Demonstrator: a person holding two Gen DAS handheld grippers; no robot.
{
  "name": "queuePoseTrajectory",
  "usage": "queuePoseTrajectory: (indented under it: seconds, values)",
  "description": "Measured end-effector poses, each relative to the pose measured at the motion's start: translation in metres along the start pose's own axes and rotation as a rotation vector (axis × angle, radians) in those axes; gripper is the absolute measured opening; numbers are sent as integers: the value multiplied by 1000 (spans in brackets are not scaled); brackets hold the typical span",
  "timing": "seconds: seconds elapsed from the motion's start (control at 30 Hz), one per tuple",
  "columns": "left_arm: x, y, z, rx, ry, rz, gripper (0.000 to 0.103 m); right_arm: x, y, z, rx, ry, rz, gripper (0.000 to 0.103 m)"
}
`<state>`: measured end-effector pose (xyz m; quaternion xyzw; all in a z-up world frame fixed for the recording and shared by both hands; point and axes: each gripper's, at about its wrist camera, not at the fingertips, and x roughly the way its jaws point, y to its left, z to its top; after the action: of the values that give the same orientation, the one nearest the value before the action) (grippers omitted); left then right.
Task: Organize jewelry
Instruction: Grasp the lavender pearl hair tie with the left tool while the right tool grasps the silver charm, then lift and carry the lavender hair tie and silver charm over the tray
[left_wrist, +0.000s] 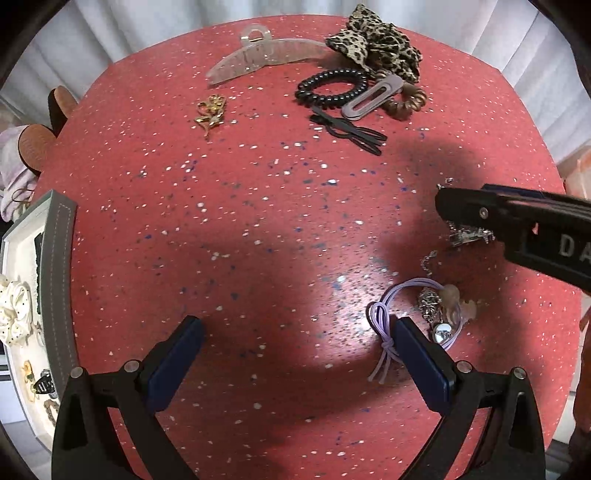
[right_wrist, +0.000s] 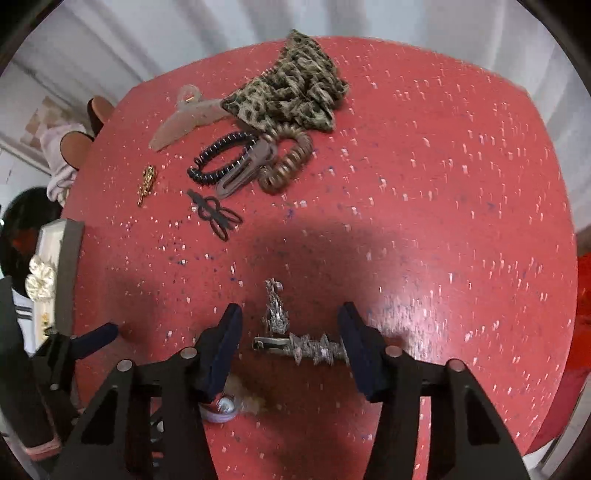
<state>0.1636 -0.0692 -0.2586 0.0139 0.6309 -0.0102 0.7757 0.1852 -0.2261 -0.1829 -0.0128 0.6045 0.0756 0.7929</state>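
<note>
Both grippers hang over the round red speckled table (left_wrist: 258, 221), pointing almost straight down.

The right gripper (right_wrist: 290, 336) straddles a silver rhinestone hair clip (right_wrist: 306, 347) that lies flat on the table. Its jaws stand part open: the right pad sits at or against the clip's jewelled end, too close to call, while the left pad stands clear of the plain end. No grip yet. Just beyond the clip lies a small silver filigree earring (right_wrist: 275, 306).

The left gripper (left_wrist: 295, 332) hovers with jaws wide and only bare table between them. Its right finger overlaps a lilac elastic hair tie (left_wrist: 384, 317), which loops around a silver charm chain (left_wrist: 430, 306) and a pale translucent piece (left_wrist: 458, 299).

At the far side sits a cluster:
- a leopard-print fabric scrunchie (left_wrist: 376, 44)
- a frosted clear claw clip (left_wrist: 258, 55)
- a black spiral hair coil (left_wrist: 332, 88)
- a brown spiral coil (left_wrist: 406, 103)
- a taupe oval snap clip (left_wrist: 373, 98), resting across both coils
- a black butterfly-shaped pin (left_wrist: 351, 133), just in front of them

A gold flower brooch (left_wrist: 210, 114) lies alone to the left. At the left edge stands a grey-rimmed white jewelry tray (left_wrist: 59, 258), already holding a cream scrunchie (left_wrist: 14, 314) and a few small pieces.
</note>
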Motion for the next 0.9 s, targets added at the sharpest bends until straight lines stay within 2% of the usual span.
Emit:
queuePoseTrajectory:
  seconds: [0.13,0.27,0.33,0.37,0.4,0.47,0.57,0.6,0.63,0.67,0.73,0.77,0.9]
  values:
    - [0,13,-3,-4,-2,13,103,4,16,3,-76,7,-72,47]
    - [-1,19,-6,5,-5,16,103,10,37,-1,-139,8,-144,33]
    - [-3,20,-8,15,-13,6,94,11,41,-2,-157,4,-163,28]
    - [-4,20,-8,20,-15,1,92,11,43,-3,-158,4,-156,17]
    - [-5,18,-8,24,-16,4,92,11,45,-5,-155,4,-155,13]
    - [-5,19,-8,34,-18,-6,87,11,46,-5,-143,0,-156,13]
    - [-8,17,-8,35,-21,-28,74,8,43,-9,-99,-15,-130,13]
    - [-10,15,-9,38,-28,-29,65,7,38,-6,-80,-25,-112,13]
    - [-12,14,-9,48,-37,-38,51,3,35,-5,-62,-34,-98,13]
    - [-14,13,-9,64,-43,-44,44,0,33,-6,-50,-41,-88,13]
    - [-16,12,-8,84,-41,-74,15,-8,28,-8,-24,-54,-72,13]
    - [-16,13,-8,85,-34,-100,7,-12,26,-9,-15,-59,-70,13]
    - [-24,15,-6,69,-45,-153,7,-22,19,-16,22,-66,-52,13]
